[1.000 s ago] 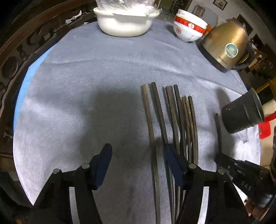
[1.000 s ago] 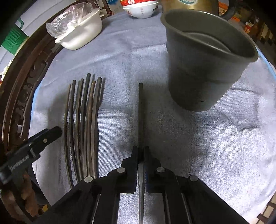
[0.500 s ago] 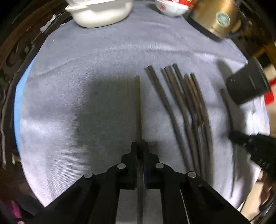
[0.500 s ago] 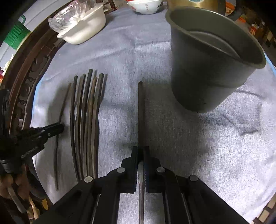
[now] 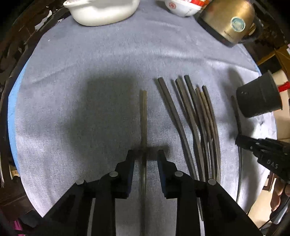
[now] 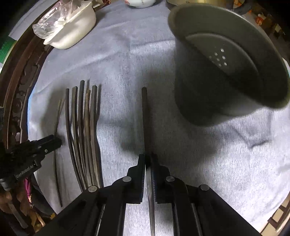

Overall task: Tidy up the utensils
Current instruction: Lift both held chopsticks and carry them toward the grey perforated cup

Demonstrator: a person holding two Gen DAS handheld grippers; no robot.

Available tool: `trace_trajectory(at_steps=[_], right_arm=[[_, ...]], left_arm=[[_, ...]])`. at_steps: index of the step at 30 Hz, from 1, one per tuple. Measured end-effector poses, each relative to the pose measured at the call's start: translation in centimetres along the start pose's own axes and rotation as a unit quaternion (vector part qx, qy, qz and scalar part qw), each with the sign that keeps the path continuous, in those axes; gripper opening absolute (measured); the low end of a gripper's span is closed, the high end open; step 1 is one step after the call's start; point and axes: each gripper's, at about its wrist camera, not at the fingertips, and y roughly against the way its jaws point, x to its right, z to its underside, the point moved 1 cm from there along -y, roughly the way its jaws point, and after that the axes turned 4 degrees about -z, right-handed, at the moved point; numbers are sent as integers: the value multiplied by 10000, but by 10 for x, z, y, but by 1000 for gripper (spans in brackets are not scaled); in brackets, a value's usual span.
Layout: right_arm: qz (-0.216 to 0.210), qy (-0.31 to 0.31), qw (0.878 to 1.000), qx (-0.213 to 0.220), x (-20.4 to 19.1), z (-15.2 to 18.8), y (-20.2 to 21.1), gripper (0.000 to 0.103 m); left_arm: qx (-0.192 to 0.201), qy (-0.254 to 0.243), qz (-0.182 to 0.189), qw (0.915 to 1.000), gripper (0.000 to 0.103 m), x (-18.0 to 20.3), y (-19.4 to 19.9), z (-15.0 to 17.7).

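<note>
Home dining room: carved wooden table (image 5: 16, 41) under cloth (image 5: 90, 63), kettle (image 5: 230, 20), bowls (image 5: 179, 8), chopsticks (image 5: 195, 116).

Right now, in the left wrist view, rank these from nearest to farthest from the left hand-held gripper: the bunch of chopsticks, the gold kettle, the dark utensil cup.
From the left hand-held gripper:
1. Bunch of chopsticks, lying just to its right on the grey cloth.
2. Dark utensil cup, farther right, at the cloth's edge.
3. Gold kettle, at the far right corner.

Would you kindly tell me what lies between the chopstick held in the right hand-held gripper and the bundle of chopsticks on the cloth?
Only bare grey cloth; the right wrist view shows it.
</note>
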Motion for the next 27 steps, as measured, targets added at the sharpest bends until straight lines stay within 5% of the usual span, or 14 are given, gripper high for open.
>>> trace_trajectory(at_steps=[2, 6, 12, 14, 21, 27], right_arm=[[52, 127, 9999, -2, -1, 0, 0, 9], [-52, 150, 9997, 207, -3, 7, 4, 7], [-477, 209, 9883, 1435, -6, 51, 62, 6], [-477, 148, 9811, 1870, -7, 63, 81, 6], [-274, -36, 9211, 3884, 3, 105, 151, 6], [301, 100, 8889, 4570, 2, 117, 163, 6]], left_arm=[[-27, -42, -66, 10000, 5, 0, -1, -1], [148, 61, 2, 9999, 5, -2, 1, 11], [1390, 774, 476, 9861, 5, -21, 59, 45], [1983, 905, 570, 9743, 5, -26, 82, 63], [3651, 1020, 195, 9252, 5, -12, 129, 87], [4490, 1114, 65, 8865, 5, -8, 142, 99]])
